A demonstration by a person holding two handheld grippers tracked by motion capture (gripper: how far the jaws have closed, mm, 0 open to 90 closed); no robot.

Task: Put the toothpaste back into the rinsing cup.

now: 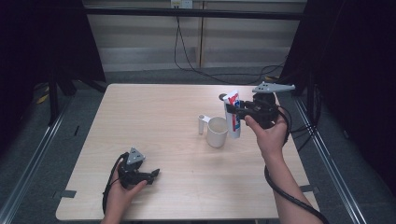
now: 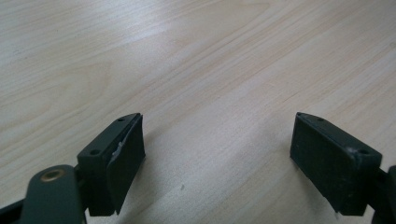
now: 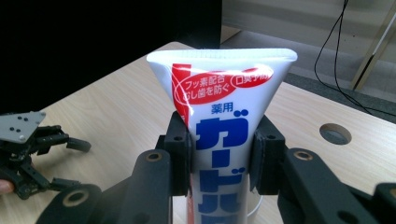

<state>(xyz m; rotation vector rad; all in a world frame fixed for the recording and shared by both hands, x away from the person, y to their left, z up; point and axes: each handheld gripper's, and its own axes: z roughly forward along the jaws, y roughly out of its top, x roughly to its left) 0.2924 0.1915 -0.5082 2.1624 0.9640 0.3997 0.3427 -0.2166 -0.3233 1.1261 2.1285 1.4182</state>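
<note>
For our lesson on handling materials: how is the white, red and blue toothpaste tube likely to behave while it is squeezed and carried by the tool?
The white, red and blue toothpaste tube probably gives under pressure; the right tool pinches its middle. Its glossy skin may slip. The flat crimped end suggests it would not roll far.
</note>
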